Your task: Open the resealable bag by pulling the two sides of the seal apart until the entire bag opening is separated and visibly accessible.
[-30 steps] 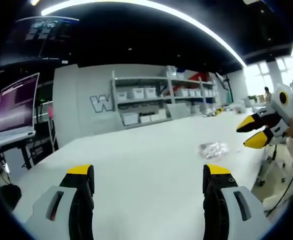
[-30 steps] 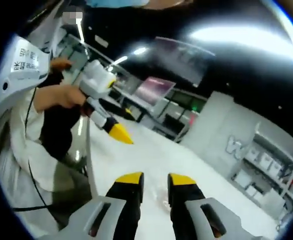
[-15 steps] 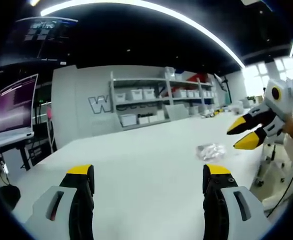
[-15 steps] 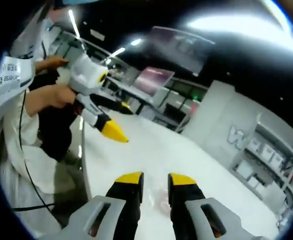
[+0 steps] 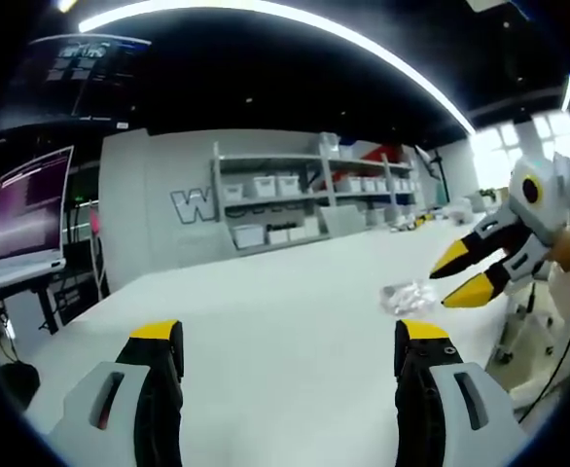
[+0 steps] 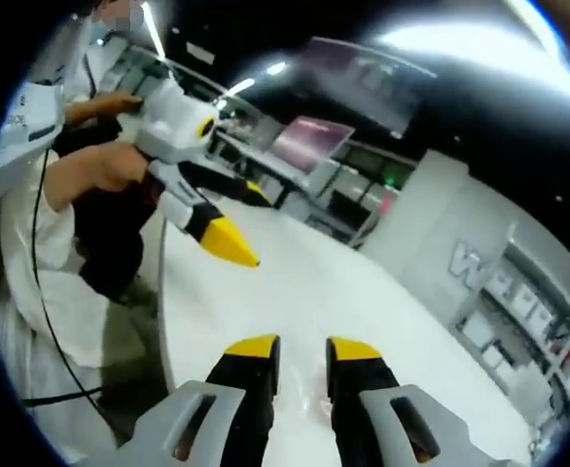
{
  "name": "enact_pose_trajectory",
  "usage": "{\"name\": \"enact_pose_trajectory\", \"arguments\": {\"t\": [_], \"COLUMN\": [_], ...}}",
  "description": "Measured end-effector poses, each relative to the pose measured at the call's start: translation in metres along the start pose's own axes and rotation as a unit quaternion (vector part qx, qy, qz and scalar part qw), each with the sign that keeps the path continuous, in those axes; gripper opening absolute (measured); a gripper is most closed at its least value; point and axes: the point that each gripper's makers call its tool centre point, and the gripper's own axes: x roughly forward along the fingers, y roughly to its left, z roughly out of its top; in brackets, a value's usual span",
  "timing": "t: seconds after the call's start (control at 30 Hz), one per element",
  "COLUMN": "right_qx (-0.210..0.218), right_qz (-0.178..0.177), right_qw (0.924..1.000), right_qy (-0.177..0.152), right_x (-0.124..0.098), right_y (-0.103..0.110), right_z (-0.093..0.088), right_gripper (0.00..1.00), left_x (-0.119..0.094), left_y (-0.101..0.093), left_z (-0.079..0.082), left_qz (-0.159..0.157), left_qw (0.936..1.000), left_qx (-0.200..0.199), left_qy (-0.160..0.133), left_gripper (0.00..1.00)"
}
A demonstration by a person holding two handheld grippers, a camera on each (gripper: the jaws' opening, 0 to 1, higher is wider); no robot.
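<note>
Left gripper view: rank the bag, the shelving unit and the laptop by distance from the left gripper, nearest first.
1. resealable bag: on the white table, ahead-right of the left gripper, by the right gripper.
2. laptop: off the table's left edge, on a stand.
3. shelving unit: beyond the table's far end, against the wall.

Large letter W on grey wall [image 5: 190,202] (rest hidden behind shelving)

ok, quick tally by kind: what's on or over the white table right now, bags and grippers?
Resealable bag: 1, clear and crumpled, lying on the white table
Grippers: 2, the left gripper with jaws wide apart, the right gripper with jaws parted, tips near the bag
Total: 3
</note>
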Motion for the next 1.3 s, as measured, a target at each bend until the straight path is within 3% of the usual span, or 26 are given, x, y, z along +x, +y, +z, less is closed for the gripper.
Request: {"name": "enact_pose_trajectory", "arguments": {"t": [0.53, 1.3], "right_qx": [-0.014, -0.014], "right_qz": [0.007, -0.001], "right_qw": [0.9997, 0.9993], "right_qy": [0.020, 0.034], "right_x": [0.010, 0.007], "right_y": [0.007, 0.004], "right_z": [-0.005, -0.020], "right_gripper": [0.13, 0.11], "left_x": [-0.002, -0.002], "left_y": [-0.003, -0.008], "left_z": [0.000, -0.004], "left_qz": [-0.006, -0.006], "left_qw": [1.0000, 1.0000], "left_qx": [0.000, -0.002], "left_qy": [-0.004, 0.000], "left_gripper": [0.89, 0.89]}}
